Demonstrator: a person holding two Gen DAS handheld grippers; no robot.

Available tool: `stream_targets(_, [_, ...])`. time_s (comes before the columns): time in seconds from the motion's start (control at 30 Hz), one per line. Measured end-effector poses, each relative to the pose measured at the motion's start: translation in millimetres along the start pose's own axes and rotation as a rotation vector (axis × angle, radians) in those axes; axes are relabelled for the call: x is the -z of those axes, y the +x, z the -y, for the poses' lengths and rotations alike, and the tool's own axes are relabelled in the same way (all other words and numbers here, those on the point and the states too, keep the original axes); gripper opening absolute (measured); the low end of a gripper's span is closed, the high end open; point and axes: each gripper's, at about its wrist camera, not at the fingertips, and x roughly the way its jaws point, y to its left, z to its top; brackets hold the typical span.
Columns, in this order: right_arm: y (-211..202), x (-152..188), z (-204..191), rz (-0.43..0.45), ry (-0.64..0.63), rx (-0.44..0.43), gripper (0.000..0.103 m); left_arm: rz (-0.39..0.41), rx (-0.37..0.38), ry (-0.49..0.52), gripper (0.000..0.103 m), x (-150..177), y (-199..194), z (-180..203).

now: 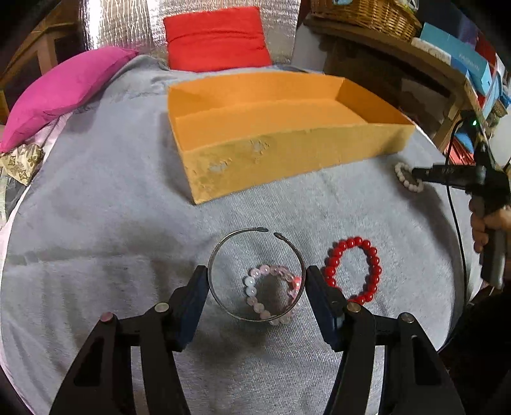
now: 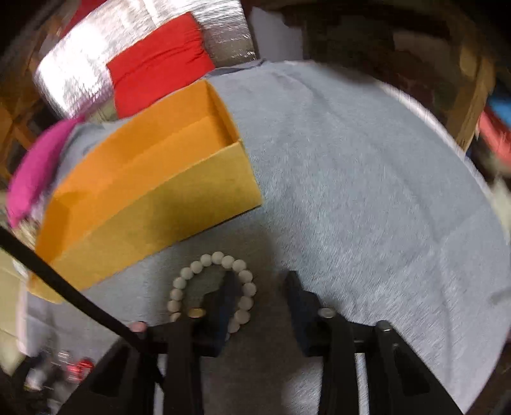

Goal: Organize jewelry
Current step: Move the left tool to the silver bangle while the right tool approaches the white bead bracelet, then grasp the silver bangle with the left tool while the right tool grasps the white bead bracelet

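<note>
My left gripper (image 1: 257,277) is shut on a silver open bangle (image 1: 220,300), its pads touching both sides of the ring. A pink bead bracelet (image 1: 255,284) lies on the grey cloth beneath it. A red bead bracelet (image 1: 354,268) lies just right of the right finger. An orange divided box (image 1: 287,153) stands beyond. My right gripper (image 2: 260,281) is open; its left finger (image 2: 228,293) sits inside a white bead bracelet (image 2: 207,260), beside the box (image 2: 153,204). In the left wrist view the right gripper (image 1: 418,174) touches that white bracelet (image 1: 407,183).
A grey cloth (image 1: 111,223) covers the table. A pink cushion (image 1: 64,92) and a red cushion (image 1: 217,38) lie at the far edge. A wicker basket (image 1: 367,12) and boxes sit on a shelf at the right. A black cable (image 2: 64,284) crosses the right wrist view.
</note>
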Motion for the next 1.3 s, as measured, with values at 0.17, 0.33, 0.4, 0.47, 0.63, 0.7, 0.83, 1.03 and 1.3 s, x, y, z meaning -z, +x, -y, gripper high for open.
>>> stream_targets(0.17, [-6.5,5.0,-18.6,0.031,-0.083,0.011,0.01,0.047,0.007,-0.01,0.063,-4.6,-8.2,2.3])
stream_targets(0.33, [-28.6,6.4,-31.7,0.113,-0.107,-0.05,0.01,0.08,0.01,-0.028,0.063,-12.2,-11.1,5.9])
stream_targets(0.4, [-38.1,8.0,-33.8,0.14,-0.106,-0.087,0.01,0.09,0.011,-0.032,0.063,-15.2,-11.3,7.3])
stream_targets(0.47, [-45.0,11.6,-38.4,0.162,-0.108,-0.119,0.01,0.097,0.011,-0.038,0.063,-19.4,-11.2,10.9])
stream_targets(0.63, [-59.3,13.2,-49.8,0.222,-0.127,-0.174,0.01,0.107,0.001,-0.048,0.063,-25.7,-8.0,19.6])
stream_targets(0.7, [-58.6,11.1,-55.9,0.223,-0.128,-0.185,0.01,0.11,-0.011,-0.046,0.063,-27.7,-6.0,23.2])
stream_targets(0.83, [-62.9,13.0,-60.0,0.234,-0.129,-0.214,0.01,0.113,-0.013,-0.053,0.063,-32.5,-3.4,29.4])
stream_targets(1.03, [-74.7,14.9,-66.7,0.282,-0.138,-0.259,0.011,0.122,-0.018,-0.068,0.063,-40.7,-1.4,37.5])
stream_targets(1.3, [-79.6,14.0,-68.6,0.313,-0.138,-0.276,0.011,0.147,-0.065,-0.084,0.063,-48.5,-3.3,41.6])
